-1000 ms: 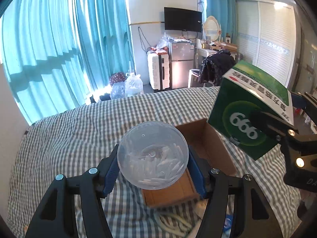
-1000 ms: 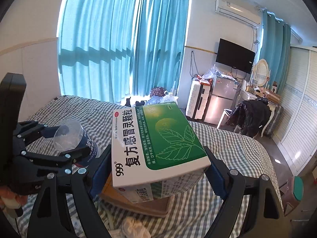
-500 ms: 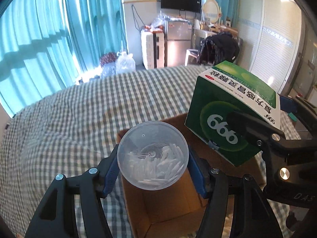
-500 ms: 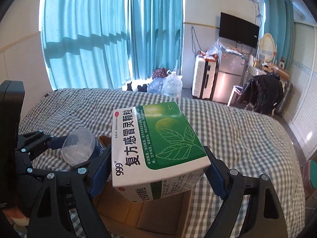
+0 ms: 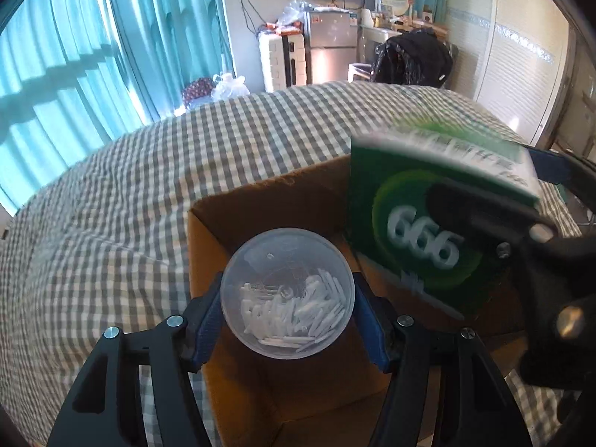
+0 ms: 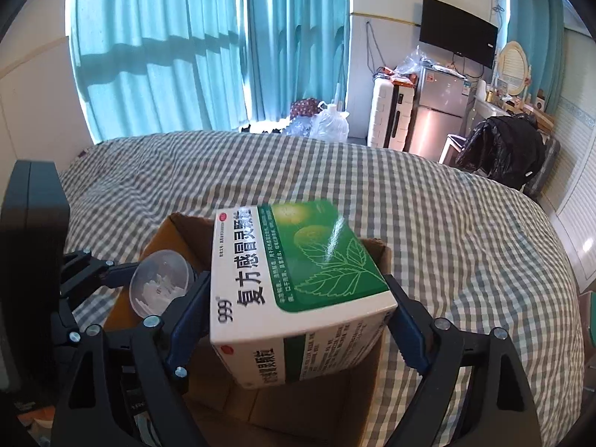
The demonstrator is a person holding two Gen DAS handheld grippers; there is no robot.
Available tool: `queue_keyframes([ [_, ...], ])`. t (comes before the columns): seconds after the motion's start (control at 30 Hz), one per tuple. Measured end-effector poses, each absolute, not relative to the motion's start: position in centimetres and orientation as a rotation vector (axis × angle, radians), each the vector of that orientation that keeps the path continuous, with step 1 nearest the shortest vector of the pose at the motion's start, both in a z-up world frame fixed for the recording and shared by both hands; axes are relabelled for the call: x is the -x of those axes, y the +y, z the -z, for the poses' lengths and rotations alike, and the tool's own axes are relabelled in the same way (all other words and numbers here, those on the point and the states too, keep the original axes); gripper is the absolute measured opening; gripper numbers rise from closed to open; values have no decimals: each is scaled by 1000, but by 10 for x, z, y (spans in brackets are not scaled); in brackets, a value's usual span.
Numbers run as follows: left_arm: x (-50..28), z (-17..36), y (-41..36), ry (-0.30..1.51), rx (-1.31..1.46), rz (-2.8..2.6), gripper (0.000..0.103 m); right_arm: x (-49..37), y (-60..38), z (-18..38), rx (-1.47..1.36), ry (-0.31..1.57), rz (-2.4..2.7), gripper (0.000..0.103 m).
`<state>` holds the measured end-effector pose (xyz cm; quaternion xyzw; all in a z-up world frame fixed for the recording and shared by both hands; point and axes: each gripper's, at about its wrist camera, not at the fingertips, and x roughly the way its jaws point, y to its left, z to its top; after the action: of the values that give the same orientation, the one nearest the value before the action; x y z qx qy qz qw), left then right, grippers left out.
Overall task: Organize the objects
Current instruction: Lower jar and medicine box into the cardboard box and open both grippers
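A clear round container (image 5: pixel 287 298) of white sticks sits between the blue pads of my left gripper (image 5: pixel 287 300), just above the inside of an open cardboard carton (image 5: pixel 260 190). The left jaws are opening, though both pads still touch the container. My right gripper (image 6: pixel 298 298) holds a green and white medicine box (image 6: pixel 298 279) between its pads over the same carton (image 6: pixel 175 221). Those jaws are opening too, and the box looks blurred and tipped nose-down, loose between them. The box (image 5: pixel 428 246) also shows at the right of the left wrist view.
The carton rests on a bed with a grey checked sheet (image 5: pixel 130 186). Beyond the bed are teal curtains (image 6: pixel 186 56), a white suitcase (image 6: pixel 391 115), a small fridge (image 6: pixel 439 119) and a chair with dark clothes (image 6: pixel 503 145).
Both grippers have come down over the carton, which now fills the lower part of each view. The green box has tilted and gone blurred between the right pads.
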<state>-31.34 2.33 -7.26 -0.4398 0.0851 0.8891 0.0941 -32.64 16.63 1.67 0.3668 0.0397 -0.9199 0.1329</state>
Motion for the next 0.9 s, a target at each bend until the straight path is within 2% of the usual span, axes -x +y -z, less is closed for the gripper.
queue_keyframes([
  [0.03, 311, 68, 22, 245, 1285, -2649, 74, 324, 171, -23, -1053, 93, 2678, 93],
  [0.07, 309, 63, 21, 236, 1268, -2664, 86, 320, 174, -29, -1041, 84, 2692, 99],
  [0.1, 307, 56, 20, 221, 1244, -2675, 93, 317, 177, -35, -1029, 80, 2705, 99],
  [0.13, 305, 49, 18, 204, 1225, -2679, 94, 312, 181, -43, -1013, 83, 2718, 99],
  [0.37, 271, -2, 6, 185, 1185, -2721, 95, 259, 200, -108, -915, 99, 2766, 99],
  [0.63, 210, -80, 4, 196, 1047, -2793, 99, 164, 202, -183, -776, 287, 2774, 99],
  [0.77, 173, -101, 2, 252, 1018, -2831, 100, 125, 201, -212, -710, 310, 2757, 99],
  [0.9, 141, -101, -4, 229, 1026, -2831, 102, 87, 203, -217, -678, 335, 2733, 99],
])
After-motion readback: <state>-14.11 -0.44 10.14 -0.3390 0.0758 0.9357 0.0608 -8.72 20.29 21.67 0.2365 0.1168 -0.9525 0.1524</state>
